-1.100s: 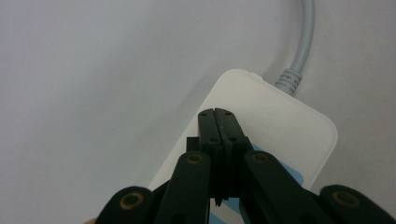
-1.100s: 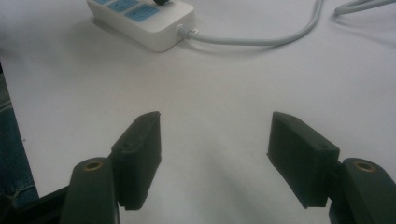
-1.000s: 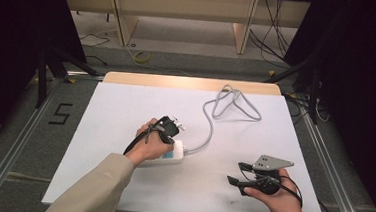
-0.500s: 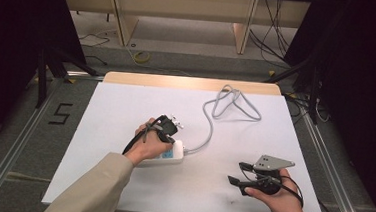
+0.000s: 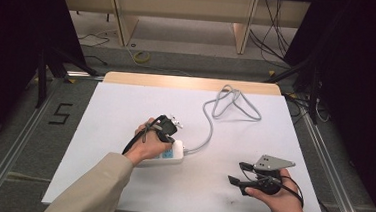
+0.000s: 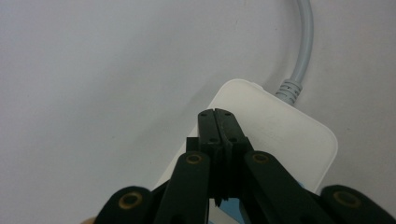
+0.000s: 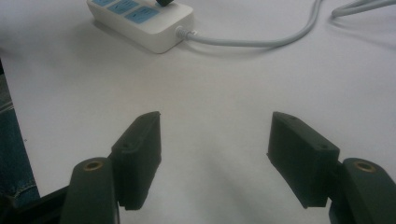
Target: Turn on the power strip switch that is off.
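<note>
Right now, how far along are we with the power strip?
Done: the power strip lies flat on the white table, its grey cord trailing to a loose loop. In hand: the left gripper, jaws shut, points down at the strip's top near the cord end. Left: the right gripper waits open over bare table, holding nothing.

White power strip [image 5: 171,152] lies flat on white table [image 5: 116,106], left of centre (blue socket faces up). Grey cable [image 5: 207,135] leaves its right end, curves away, ends in loose loops near far edge.
</note>
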`<state>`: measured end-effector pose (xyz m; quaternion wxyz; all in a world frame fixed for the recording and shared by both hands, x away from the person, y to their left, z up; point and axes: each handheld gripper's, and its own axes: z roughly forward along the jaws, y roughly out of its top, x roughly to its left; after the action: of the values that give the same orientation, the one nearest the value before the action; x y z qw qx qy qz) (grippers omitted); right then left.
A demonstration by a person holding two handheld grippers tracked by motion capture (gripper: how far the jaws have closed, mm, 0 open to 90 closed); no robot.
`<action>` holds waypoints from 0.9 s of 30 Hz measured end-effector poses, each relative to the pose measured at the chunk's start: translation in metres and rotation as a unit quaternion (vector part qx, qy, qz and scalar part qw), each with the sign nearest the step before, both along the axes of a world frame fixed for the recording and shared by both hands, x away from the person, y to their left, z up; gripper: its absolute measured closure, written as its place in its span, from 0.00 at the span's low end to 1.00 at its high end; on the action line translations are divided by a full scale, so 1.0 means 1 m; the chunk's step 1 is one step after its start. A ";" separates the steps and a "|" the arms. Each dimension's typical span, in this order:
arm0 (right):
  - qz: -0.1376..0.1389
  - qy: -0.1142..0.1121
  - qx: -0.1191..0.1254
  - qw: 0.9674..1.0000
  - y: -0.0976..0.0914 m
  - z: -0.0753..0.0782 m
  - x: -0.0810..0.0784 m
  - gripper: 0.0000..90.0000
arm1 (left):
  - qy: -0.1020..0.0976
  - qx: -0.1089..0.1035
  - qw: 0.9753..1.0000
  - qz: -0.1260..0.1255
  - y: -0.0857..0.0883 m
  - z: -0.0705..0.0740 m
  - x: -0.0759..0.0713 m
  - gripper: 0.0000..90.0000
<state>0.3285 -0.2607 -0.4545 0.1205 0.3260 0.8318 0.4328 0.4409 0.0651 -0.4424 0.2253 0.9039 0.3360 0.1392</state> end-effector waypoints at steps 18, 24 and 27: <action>-0.001 -0.002 0.001 1.000 0.000 0.000 0.000 0.39 | -0.024 -0.022 0.999 0.008 0.006 0.008 -0.004 1.00; -0.001 -0.002 0.001 1.000 -0.001 0.000 0.000 0.39 | -0.043 -0.037 0.998 0.005 0.012 0.013 -0.005 0.94; -0.001 -0.001 0.001 1.000 -0.001 0.000 0.000 0.39 | -0.048 -0.054 0.997 0.012 0.015 0.015 -0.005 0.89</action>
<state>0.3283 -0.2617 -0.4542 0.1217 0.3266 0.8306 0.4343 0.4356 0.0804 -0.4276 0.2873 0.8787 0.3430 0.1665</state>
